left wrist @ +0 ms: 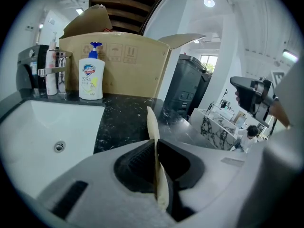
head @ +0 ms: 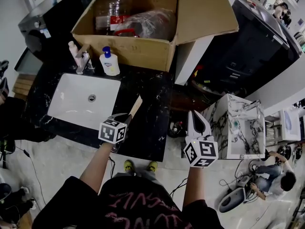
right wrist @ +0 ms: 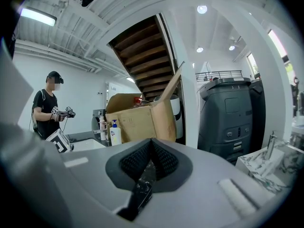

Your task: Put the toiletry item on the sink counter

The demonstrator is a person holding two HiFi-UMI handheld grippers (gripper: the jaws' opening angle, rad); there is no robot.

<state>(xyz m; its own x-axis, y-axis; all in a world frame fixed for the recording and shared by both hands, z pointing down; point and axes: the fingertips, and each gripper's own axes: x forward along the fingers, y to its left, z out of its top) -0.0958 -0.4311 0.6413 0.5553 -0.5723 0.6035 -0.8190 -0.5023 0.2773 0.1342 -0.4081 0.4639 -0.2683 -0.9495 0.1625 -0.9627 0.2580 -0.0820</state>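
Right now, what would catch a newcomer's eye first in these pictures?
The big open cardboard box at the back of the black marble counter, with a white pump bottle in front of it. Then the white basin, and the left gripper clamping a thin tan strip over the counter to the basin's right.

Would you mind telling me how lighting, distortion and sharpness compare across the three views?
Head view: fisheye bows the dark sink counter, and the white basin reads bright. Left gripper view: black vignette corners, soap pump bottle sharp, the close thin tan item soft. Right gripper view: ceiling strip light glares; corners are dark.
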